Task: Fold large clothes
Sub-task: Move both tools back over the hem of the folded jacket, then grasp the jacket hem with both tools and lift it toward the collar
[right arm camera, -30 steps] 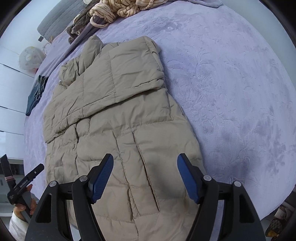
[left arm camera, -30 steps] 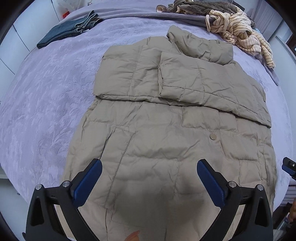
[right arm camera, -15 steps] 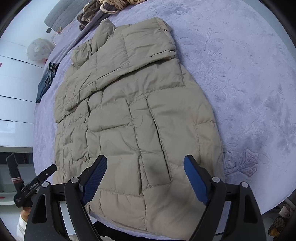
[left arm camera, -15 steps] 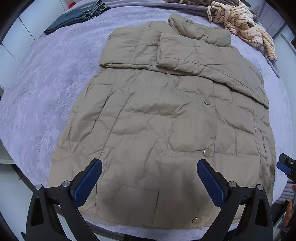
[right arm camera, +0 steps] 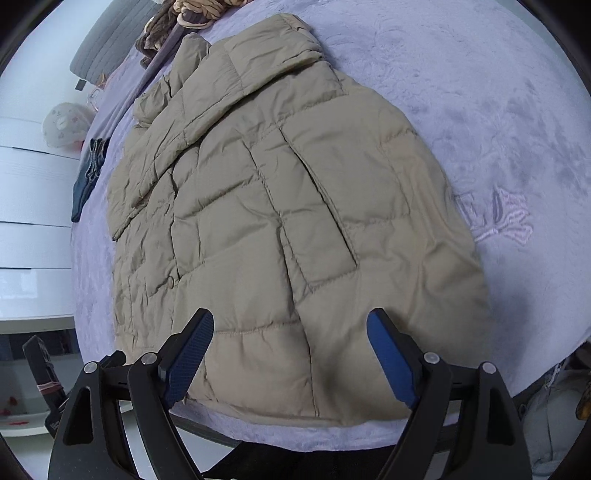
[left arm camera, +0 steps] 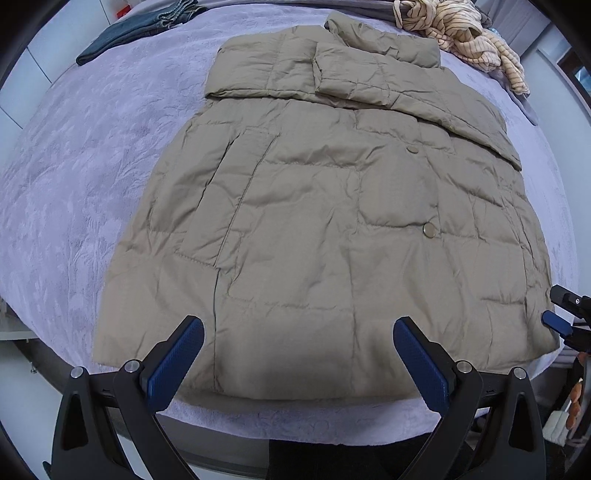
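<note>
Left gripper [left arm camera: 298,363], bottom of frame: jaws wide, nothing between them. Right gripper [right arm camera: 290,356]: jaws wide, nothing gripped. Tan puffer jacket [left arm camera: 332,221] flat at frame centre on lavender bedspread [left arm camera: 92,166], sleeves folded across chest. Jeans [left arm camera: 136,29] upper left, striped garment [left arm camera: 465,33] upper right.

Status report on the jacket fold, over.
Left gripper open, right gripper open, both empty above the hem. Tan puffer jacket flat on the bed, sleeves folded across the chest. Nothing in the way.
</note>
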